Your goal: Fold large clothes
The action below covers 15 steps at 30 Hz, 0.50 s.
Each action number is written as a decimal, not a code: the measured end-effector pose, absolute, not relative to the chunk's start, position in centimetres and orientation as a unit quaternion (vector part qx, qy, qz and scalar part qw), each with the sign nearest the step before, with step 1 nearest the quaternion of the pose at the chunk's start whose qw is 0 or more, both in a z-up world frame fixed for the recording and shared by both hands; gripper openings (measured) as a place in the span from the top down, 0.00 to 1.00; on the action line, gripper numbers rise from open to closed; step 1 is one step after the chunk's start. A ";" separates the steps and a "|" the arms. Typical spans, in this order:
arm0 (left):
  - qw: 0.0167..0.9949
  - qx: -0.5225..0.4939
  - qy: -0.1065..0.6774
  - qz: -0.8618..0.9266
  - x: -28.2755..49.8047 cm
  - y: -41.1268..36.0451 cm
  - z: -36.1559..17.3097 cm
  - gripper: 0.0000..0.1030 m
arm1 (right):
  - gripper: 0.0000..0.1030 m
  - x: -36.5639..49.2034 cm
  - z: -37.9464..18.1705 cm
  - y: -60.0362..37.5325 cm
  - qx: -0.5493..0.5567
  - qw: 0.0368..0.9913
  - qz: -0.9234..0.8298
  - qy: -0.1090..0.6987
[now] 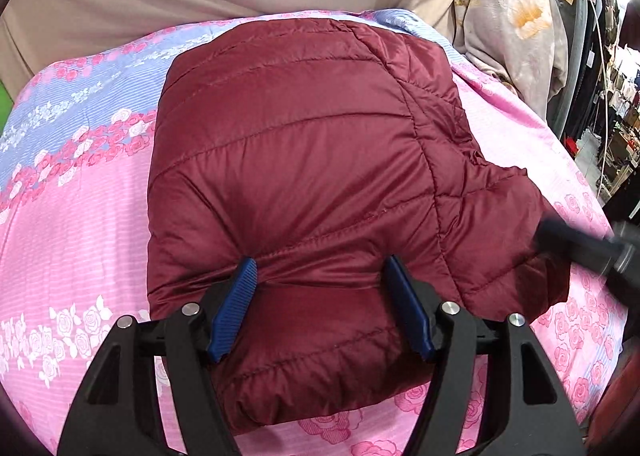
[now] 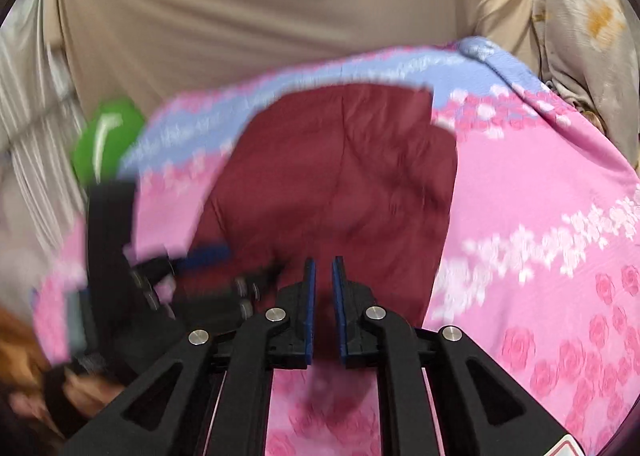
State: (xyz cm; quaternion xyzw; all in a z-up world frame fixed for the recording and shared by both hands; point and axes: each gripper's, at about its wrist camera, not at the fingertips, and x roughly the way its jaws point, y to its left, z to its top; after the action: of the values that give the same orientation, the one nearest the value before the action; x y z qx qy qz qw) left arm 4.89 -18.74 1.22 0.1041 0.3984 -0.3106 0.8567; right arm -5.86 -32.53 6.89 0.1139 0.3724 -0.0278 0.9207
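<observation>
Jacket point(image 1: 304, 160), maroon quilted puffer, lies folded into a puffy block on the rose-print pink sheet point(image 1: 80, 240). Left gripper point(image 1: 320, 276) spread wide, pressing its near edge; right gripper point(image 2: 323, 268) nearly closed, empty.

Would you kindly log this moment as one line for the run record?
jacket: folded on floral sheet | left tongs: open, pressing jacket | right tongs: nearly shut, empty
</observation>
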 end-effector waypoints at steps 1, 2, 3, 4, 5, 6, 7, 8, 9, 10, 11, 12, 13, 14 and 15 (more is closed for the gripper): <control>0.857 0.103 0.399 -0.310 4.9 -18.7 1.3 0.37 | 0.91 -5.8 6.0 -32.3 0.103 0.917 -0.043 0.383; 0.857 0.104 0.399 -0.310 4.9 -18.7 1.3 0.37 | 0.94 -5.7 4.8 -32.5 0.105 0.911 -0.054 0.395; 0.857 0.105 0.399 -0.310 4.9 -18.7 1.3 0.37 | 0.99 -5.5 3.6 -33.1 0.115 0.904 -0.068 0.406; 0.857 0.106 0.399 -0.310 4.8 -18.7 1.3 0.37 | 1.00 -5.6 2.8 -33.5 0.118 0.901 -0.077 0.411; 0.856 0.107 0.399 -0.310 4.8 -18.7 1.2 0.37 | 1.00 -5.6 2.0 -33.9 0.123 0.897 -0.081 0.416; 0.857 0.109 0.398 -0.309 4.7 -18.8 1.2 0.37 | 1.00 -5.6 1.2 -34.2 0.135 0.895 -0.079 0.418; 0.857 0.112 0.397 -0.308 4.6 -18.9 1.1 0.37 | 1.00 -5.4 0.7 -34.4 0.148 0.893 -0.076 0.418; 0.858 0.114 0.395 -0.307 4.5 -18.9 1.1 0.37 | 1.00 -5.4 0.3 -34.6 0.151 0.893 -0.074 0.417; 0.859 0.115 0.394 -0.307 4.4 -18.9 1.2 0.38 | 1.00 -5.4 0.2 -34.5 0.149 0.894 -0.074 0.416; 0.859 0.114 0.394 -0.307 4.2 -18.7 1.3 0.38 | 1.00 -5.5 0.2 -34.5 0.148 0.894 -0.074 0.416; 0.858 0.107 0.394 -0.311 3.9 -18.2 1.8 0.38 | 1.00 -5.6 0.4 -34.5 0.148 0.893 -0.075 0.418; 0.857 0.100 0.395 -0.315 3.7 -17.7 2.2 0.38 | 1.00 -5.7 0.8 -34.5 0.148 0.892 -0.074 0.421; 0.857 0.093 0.394 -0.318 3.5 -17.1 2.6 0.38 | 1.00 -5.9 1.3 -34.6 0.150 0.891 -0.073 0.423; 0.859 0.087 0.390 -0.320 3.2 -16.4 3.2 0.38 | 0.97 -6.0 2.1 -35.0 0.160 0.891 -0.068 0.419; 0.861 0.084 0.386 -0.321 2.9 -15.8 3.6 0.38 | 0.94 -6.3 3.5 -35.6 0.172 0.897 -0.060 0.403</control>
State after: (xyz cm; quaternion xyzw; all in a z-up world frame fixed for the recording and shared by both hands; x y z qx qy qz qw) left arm 2.93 -15.82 3.64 0.0840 0.3860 -0.3206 0.8609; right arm -6.32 -35.57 3.52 0.1720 0.4027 -0.0597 0.8971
